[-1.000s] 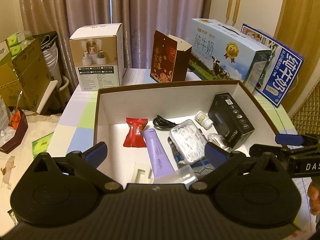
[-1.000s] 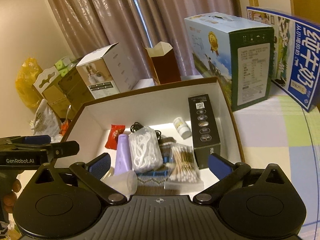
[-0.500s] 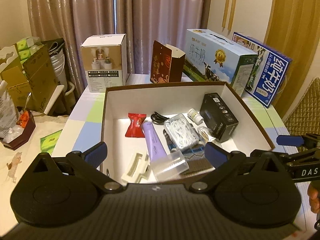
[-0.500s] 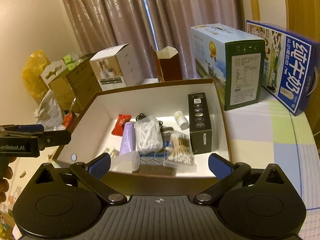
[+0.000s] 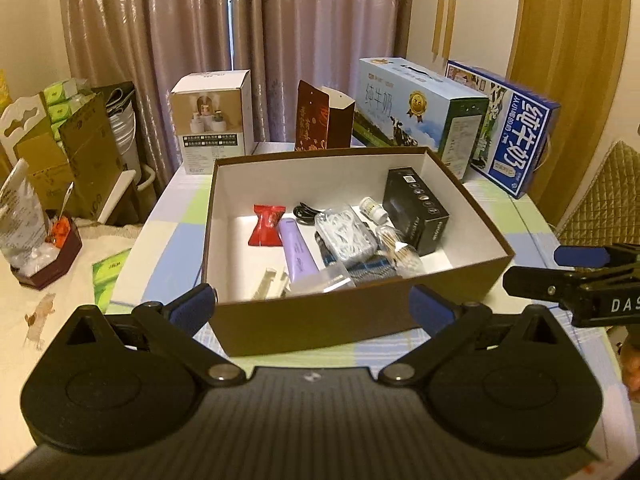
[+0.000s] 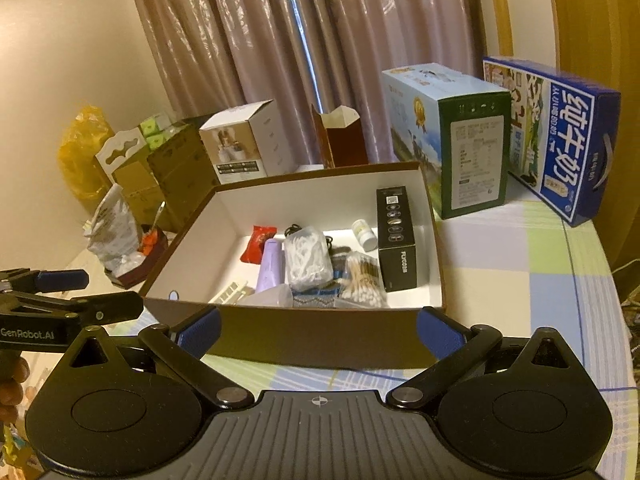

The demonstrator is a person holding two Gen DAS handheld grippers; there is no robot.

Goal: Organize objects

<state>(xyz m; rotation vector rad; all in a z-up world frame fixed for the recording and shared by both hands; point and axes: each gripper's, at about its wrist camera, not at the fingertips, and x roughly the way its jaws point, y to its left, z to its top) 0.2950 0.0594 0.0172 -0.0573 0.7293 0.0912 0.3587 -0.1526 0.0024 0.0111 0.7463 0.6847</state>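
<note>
Now, hand-held grippers: we hold the left hand-held gripper (image 5: 312,304) and the right hand-held gripper (image 6: 318,330) spread wide and empty, just short of the box's near wall.
Task things: all lie inside the brown box (image 5: 320,320) on the desk (image 6: 520,280).
Risk: we judge a careless reach could snag the near wall and shove the box, or scatter the cotton swabs (image 6: 362,280) piled against the black carton (image 6: 394,236).
Count: one purple tube (image 5: 298,254), one red packet (image 5: 267,230), one small white bottle (image 6: 364,234), one floss bag (image 6: 307,260).
</note>
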